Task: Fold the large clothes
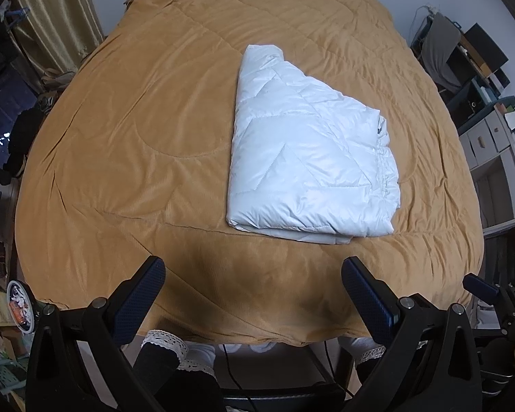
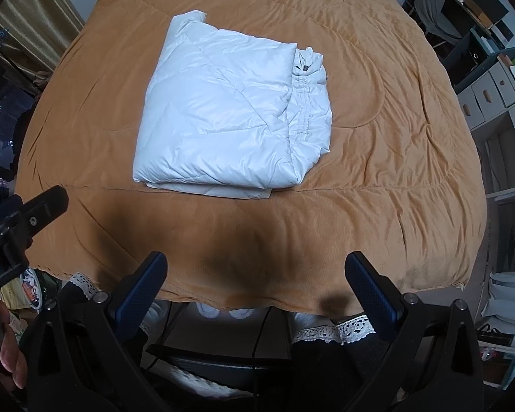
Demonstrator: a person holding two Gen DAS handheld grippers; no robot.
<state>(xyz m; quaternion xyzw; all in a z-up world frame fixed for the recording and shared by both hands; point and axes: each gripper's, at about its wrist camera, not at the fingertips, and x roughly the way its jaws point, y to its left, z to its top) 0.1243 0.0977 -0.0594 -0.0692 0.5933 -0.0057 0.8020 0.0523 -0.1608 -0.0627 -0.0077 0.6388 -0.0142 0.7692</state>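
Observation:
A white quilted puffer jacket (image 1: 309, 158) lies folded into a compact bundle on the mustard quilt (image 1: 137, 130); in the right wrist view the jacket (image 2: 230, 116) sits centre left, its gathered edge to the right. My left gripper (image 1: 254, 274) hangs open over the bed's near edge, well short of the jacket, with nothing between its blue-padded fingers (image 1: 144, 292). Likewise my right gripper (image 2: 257, 271) stands open and empty above the quilt's front hem. The left gripper's body also shows at the left edge of the right wrist view.
Grey drawer units and shelves (image 2: 491, 96) line the right side, with a draped chair (image 1: 439, 55) behind. Gold curtains (image 1: 51, 24) and dark clutter stand at the left. Lace-trimmed legs of a person (image 2: 340, 329) show below the quilt (image 2: 377, 178) hem. A hand (image 2: 7, 353) holds the left tool.

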